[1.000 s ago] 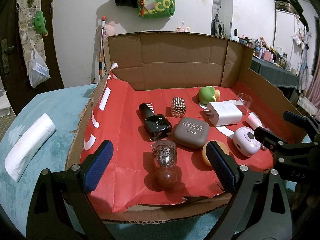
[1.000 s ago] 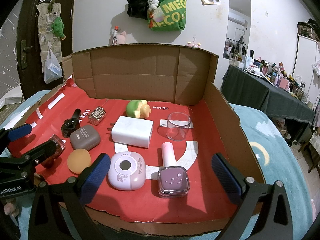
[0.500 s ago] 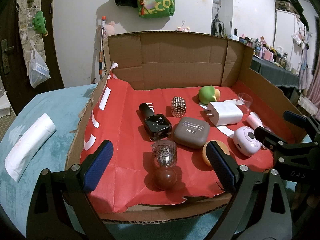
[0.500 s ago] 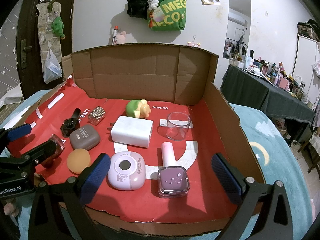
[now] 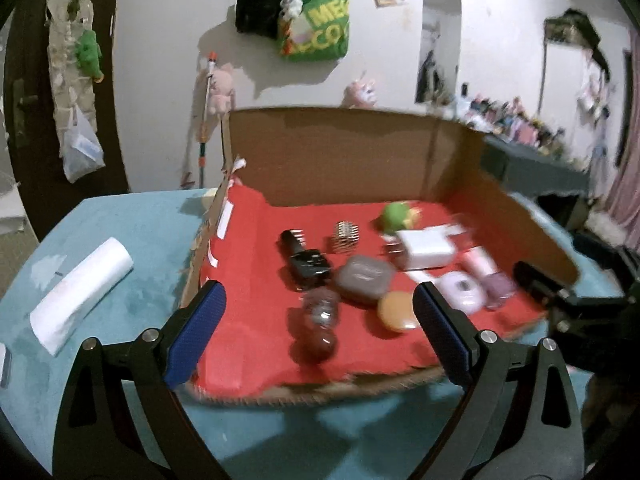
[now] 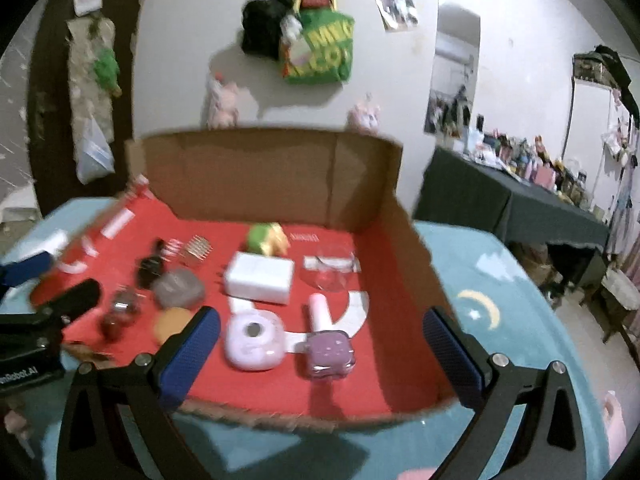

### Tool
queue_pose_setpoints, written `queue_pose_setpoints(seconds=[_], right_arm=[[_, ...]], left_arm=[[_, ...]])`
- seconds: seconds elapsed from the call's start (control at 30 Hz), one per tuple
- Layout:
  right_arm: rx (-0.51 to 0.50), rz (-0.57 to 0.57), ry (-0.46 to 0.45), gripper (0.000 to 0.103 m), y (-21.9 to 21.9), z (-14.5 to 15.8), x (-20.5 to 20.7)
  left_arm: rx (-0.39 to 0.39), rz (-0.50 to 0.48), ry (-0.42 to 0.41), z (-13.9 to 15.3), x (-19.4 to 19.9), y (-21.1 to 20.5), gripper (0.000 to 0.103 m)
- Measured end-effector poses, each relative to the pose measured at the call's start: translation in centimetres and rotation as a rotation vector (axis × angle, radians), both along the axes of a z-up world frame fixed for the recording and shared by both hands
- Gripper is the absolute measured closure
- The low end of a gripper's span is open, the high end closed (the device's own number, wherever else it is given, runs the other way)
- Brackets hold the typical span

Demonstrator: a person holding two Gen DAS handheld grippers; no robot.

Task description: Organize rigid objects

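A: Why does everything sit inside that cardboard box (image 6: pixel 256 176) rather than out on the teal surface (image 6: pixel 492 280)?

B: My guess is the box acts as the sorting tray. Its walls stand at the far edge and the right edge, the near edge is folded flat, and a red liner (image 5: pixel 256 280) covers the floor. The small things are grouped on it, well inside the walls.

A: And how do they lie?

B: The white charger block (image 6: pixel 258 278) is about mid-floor, with the green toy (image 6: pixel 266 238) behind it toward the far wall and a clear cup (image 6: pixel 328 274) nearer the right wall. By the near edge lie the lilac round case (image 6: pixel 252 340) and the purple bottle (image 6: pixel 326 350), its pale cap pointing away. Toward the left edge are the brown compact (image 5: pixel 362 278), the black bottle (image 5: pixel 306 264), an orange puff (image 5: pixel 396 312), a glittery bottle (image 5: pixel 320 322) and a studded piece (image 5: pixel 346 236).

A: The tools?

B: The left hand-held gripper (image 5: pixel 320 336) and the right hand-held gripper (image 6: pixel 320 354) both hang before the near edge, fingers spread wide, grasping nothing. Both views are blurred, so fine contact between neighbours is hard to judge.

A: Sorted or waiting?

B: Either fits: a tidy cluster, or one awaiting picking.
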State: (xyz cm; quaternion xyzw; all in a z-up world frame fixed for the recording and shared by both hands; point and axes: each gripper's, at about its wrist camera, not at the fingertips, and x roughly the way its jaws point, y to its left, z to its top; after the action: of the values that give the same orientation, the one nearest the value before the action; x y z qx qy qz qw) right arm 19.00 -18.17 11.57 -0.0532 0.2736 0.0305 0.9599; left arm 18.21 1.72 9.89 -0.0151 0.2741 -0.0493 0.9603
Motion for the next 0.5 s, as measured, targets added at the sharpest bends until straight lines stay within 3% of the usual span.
queue_pose_setpoints(seconds=[0.2,0.33,0.5], right_arm=[[-0.016,0.045,0.004,0.0,0.9,1.3,-5.2],[0.024,0.047,0.094,0.0,0.1,-0.6,-6.6],[0.054,0.013,0.244,0.0,-1.0,-4.4,-6.5]], left_arm=[[0.029,0.008,0.009,1.4,-4.9,-0.2,0.007],[0.007,0.015,0.117,-0.3,-6.4,-0.2,0.007],[0.007,0.008,0.256,-4.4,-6.3,-1.0,0.007]])
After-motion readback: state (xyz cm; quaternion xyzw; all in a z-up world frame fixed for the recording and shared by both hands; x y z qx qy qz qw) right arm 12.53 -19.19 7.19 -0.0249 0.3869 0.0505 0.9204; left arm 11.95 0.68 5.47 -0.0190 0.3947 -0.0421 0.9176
